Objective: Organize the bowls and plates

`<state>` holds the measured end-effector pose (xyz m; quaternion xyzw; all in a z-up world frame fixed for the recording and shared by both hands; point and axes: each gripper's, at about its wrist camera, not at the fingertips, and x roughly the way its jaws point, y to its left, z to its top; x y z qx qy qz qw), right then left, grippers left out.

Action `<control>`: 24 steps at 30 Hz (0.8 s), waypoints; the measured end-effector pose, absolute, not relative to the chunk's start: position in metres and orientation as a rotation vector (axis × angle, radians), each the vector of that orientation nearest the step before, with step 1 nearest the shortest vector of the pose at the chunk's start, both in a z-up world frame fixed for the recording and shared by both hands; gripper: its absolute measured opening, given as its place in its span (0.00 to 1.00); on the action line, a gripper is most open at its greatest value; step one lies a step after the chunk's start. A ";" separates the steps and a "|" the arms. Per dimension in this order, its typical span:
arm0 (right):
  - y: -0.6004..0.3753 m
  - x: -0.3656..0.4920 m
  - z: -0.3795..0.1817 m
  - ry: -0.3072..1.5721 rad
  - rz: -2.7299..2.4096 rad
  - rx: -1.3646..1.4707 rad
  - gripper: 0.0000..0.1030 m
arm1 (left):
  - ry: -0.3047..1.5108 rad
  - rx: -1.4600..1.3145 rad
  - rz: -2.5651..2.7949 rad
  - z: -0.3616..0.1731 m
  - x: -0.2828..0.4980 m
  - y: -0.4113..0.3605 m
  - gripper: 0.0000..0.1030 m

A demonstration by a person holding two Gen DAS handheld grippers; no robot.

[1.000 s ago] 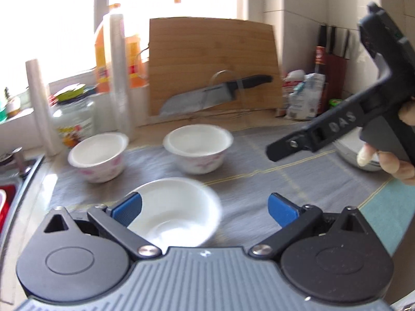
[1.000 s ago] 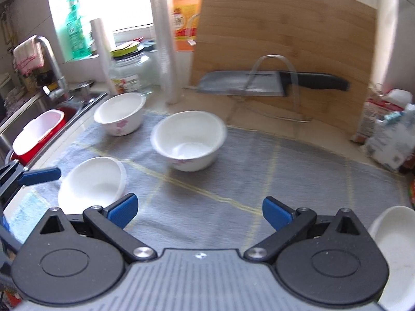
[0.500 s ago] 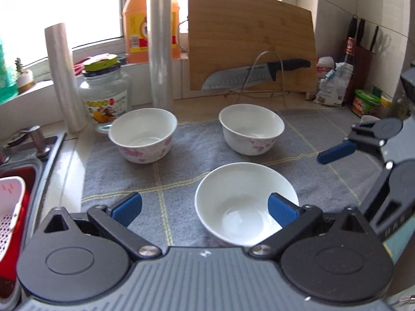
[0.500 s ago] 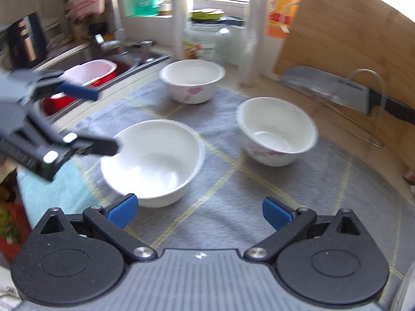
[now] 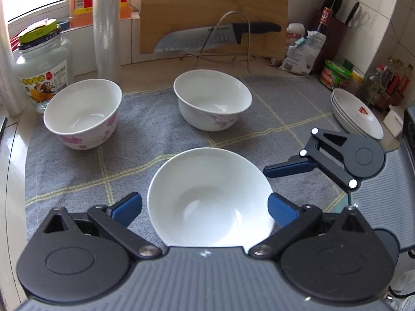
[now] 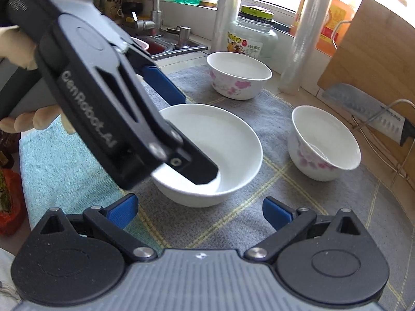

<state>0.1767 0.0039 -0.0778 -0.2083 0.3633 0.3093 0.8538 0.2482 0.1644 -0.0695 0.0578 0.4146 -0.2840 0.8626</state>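
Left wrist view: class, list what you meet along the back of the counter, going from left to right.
Glass jar → roll of plastic wrap → cutting board with the knife resting in front of it → white packet → green-lidded tub → stack of plates.

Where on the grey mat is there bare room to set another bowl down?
Bare grey mat lies between the right floral bowl and the stacked plates. Another free patch is the near-left corner, below the left floral bowl and left of the plain white bowl. The plain bowl's surroundings are crowded: the left gripper straddles it, with the right gripper close beside.
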 end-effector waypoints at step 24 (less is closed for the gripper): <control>0.012 0.179 -0.076 0.739 0.627 -0.426 0.81 | 0.898 0.122 -0.665 -0.070 0.260 0.163 0.94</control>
